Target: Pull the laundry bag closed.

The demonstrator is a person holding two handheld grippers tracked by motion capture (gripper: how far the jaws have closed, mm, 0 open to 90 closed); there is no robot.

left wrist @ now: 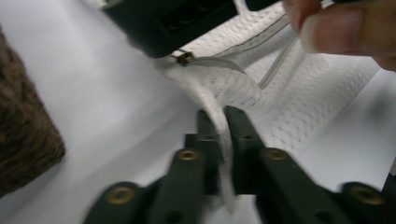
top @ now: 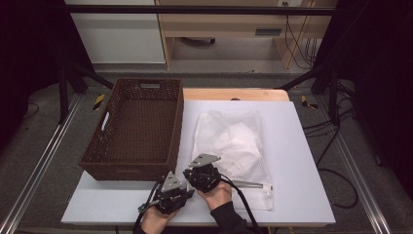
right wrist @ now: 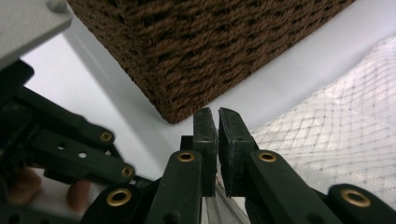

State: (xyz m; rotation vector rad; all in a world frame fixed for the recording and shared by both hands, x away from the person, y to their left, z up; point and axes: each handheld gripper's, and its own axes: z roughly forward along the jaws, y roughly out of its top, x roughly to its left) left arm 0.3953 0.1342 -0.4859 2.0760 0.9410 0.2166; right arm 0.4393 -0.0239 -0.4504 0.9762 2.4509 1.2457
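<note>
One white mesh laundry bag (top: 233, 146), holding bunched white fabric, is lying on the white desk (top: 302, 161) beside one empty brown wicker basket (top: 136, 127). The left gripper (left wrist: 218, 122) is pinching the bag's near edge between closed fingers; the right gripper (right wrist: 217, 122) is clamping its zipper end.

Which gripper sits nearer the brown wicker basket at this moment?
Left, narrowly. The left gripper lies just below the basket near its front right corner, pinching the white mesh bag. The right gripper sits further right, over the bag's corner.
</note>
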